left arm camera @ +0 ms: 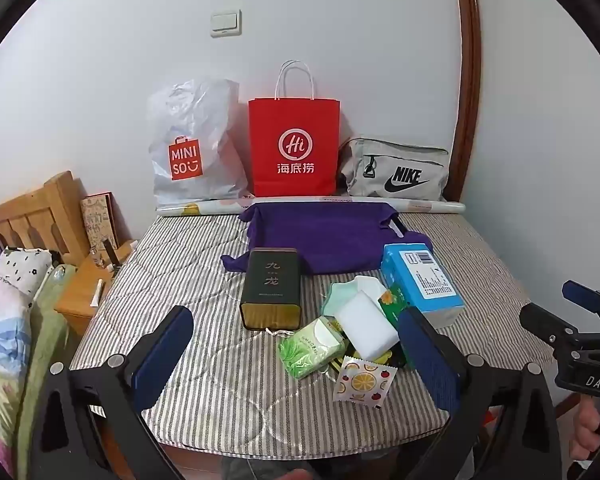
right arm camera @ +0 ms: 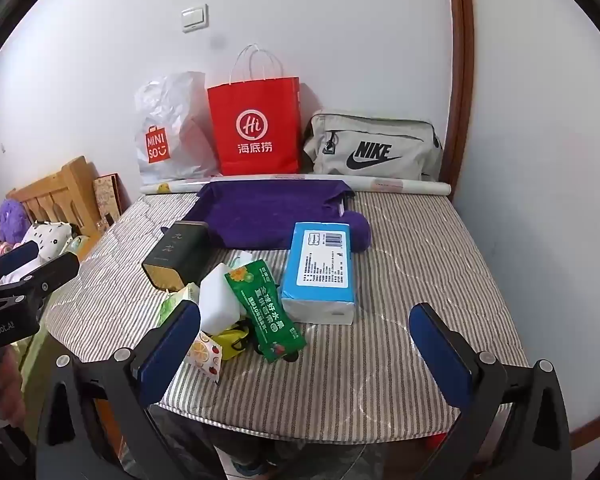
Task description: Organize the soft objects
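Note:
A pile of soft items lies on the striped table: a white sponge, a green tissue pack, a fruit-print packet, a green snack pouch and a blue tissue pack. A dark tin stands beside them. A purple cloth lies behind. My left gripper is open and empty, above the pile's near side. My right gripper is open and empty, just before the blue pack.
At the back wall stand a white Miniso bag, a red paper bag and a grey Nike bag, with a paper roll in front. A wooden headboard and bedding are left.

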Motion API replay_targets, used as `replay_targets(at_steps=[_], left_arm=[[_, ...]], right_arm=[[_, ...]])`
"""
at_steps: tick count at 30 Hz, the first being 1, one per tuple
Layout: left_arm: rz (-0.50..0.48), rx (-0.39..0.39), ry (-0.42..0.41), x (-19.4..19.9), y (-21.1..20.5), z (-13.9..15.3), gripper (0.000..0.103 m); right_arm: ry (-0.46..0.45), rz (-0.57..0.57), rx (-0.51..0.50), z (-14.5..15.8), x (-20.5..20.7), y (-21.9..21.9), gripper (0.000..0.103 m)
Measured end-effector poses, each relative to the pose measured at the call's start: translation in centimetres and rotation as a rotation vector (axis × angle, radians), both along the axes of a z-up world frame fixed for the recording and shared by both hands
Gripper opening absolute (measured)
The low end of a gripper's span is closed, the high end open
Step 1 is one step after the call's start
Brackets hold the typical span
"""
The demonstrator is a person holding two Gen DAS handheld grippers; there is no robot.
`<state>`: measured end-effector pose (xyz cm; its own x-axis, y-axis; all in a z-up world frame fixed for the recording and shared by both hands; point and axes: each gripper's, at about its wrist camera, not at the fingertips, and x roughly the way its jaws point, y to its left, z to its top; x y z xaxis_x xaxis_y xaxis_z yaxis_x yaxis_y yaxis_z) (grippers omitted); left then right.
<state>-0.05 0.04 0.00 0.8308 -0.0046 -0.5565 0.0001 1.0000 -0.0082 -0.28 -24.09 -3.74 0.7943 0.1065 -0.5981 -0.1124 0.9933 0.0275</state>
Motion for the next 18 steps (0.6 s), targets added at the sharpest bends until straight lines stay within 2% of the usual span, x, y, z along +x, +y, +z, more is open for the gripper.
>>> replay_targets(at_steps=[2, 3, 5, 18], left_arm=[[0.0, -0.009, 0.005, -0.03, 0.09, -0.01, 0.103], [-0.005, 0.013, 0.026, 0.34, -0.34, 0.06, 0.102], [-0.008, 0.009, 0.004, -0.1, -0.33, 0.01, 0.102], [-0.006, 0.003, 0.009, -0.53, -0.19, 0.12, 0.102]], right_arm=[[-0.006, 0.001, 0.001, -0.14, -0.01, -0.03, 0.103], [-0.006, 0.002, 0.002, -0.21, 0.0, -0.05, 0.103], [-0.005, 0.005, 0.003, -0.35, 0.02, -0.1, 0.103], [0.011, 0.015, 0.02, -0.13, -0.28, 0.1, 0.103]])
